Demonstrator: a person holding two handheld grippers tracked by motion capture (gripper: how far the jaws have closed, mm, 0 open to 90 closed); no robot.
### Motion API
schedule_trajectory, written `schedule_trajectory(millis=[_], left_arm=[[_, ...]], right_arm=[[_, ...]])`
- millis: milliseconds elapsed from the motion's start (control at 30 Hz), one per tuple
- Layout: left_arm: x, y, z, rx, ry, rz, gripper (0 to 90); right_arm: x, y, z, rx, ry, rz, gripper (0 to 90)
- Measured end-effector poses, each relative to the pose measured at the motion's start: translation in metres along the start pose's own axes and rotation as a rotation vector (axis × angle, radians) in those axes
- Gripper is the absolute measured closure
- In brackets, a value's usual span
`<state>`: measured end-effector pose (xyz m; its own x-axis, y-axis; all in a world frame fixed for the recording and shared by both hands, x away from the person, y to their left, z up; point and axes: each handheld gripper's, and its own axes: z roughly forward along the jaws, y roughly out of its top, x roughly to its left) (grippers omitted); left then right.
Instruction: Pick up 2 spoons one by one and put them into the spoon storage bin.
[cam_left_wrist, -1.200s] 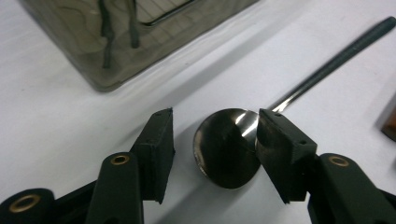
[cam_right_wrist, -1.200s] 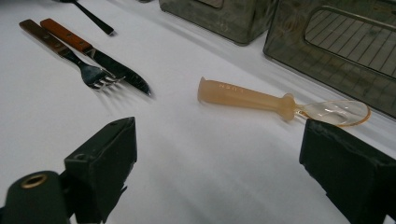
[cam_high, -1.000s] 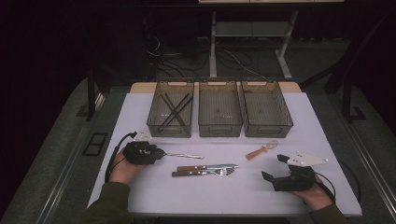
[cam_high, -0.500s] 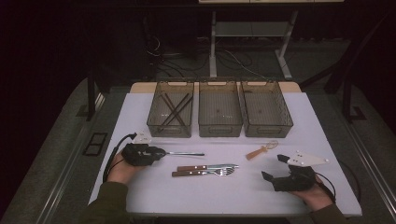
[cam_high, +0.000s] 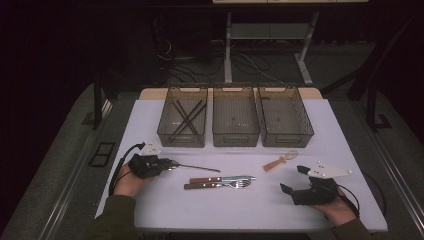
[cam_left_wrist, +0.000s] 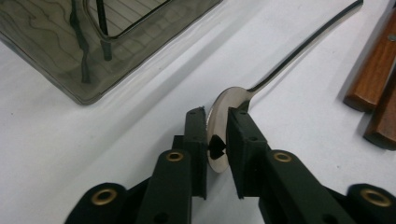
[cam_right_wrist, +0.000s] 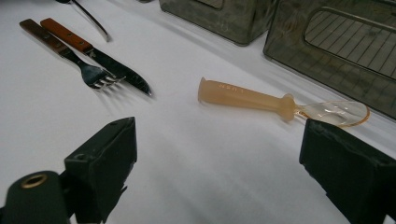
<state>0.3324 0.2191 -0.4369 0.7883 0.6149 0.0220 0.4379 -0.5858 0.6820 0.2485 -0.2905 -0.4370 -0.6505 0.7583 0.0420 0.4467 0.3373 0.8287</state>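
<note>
White table (cam_high: 320, 125), spoon (cam_left_wrist: 224, 116) in left claw (cam_left_wrist: 217, 140)

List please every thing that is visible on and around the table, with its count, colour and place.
Table: one, white top, centre.
Bins: three, smoky see-through, in a row at the far side.
Chopsticks: several, dark, crossed in the left bin.
Metal spoon: one, silver, front left, its bowl between the left gripper's jaws.
Knife: one, brown wooden handle, front centre.
Fork: one, brown wooden handle, just beside the knife.
Plastic spoon: one, pale orange with a clear bowl, right of centre.
Left gripper: one, black, shut on the spoon.
Right gripper: one, black, open, front right.
</note>
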Motion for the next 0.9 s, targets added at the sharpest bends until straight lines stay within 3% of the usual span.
schedule_trajectory(millis=[267, 900], left_arm=[[-0.0007, -0.0005, -0.0001, 0.012, -0.043, 0.017, 86.6], [0.0011, 0.0014, 0.0011, -0.020, -0.073, -0.069, 87.2]], right_arm=[[0.0003, 0.0000, 0.0001, 0.001, 0.001, 0.002, 11.3], [0.0005, 0.0000, 0.0004, 0.003, 0.001, 0.001, 11.3]])
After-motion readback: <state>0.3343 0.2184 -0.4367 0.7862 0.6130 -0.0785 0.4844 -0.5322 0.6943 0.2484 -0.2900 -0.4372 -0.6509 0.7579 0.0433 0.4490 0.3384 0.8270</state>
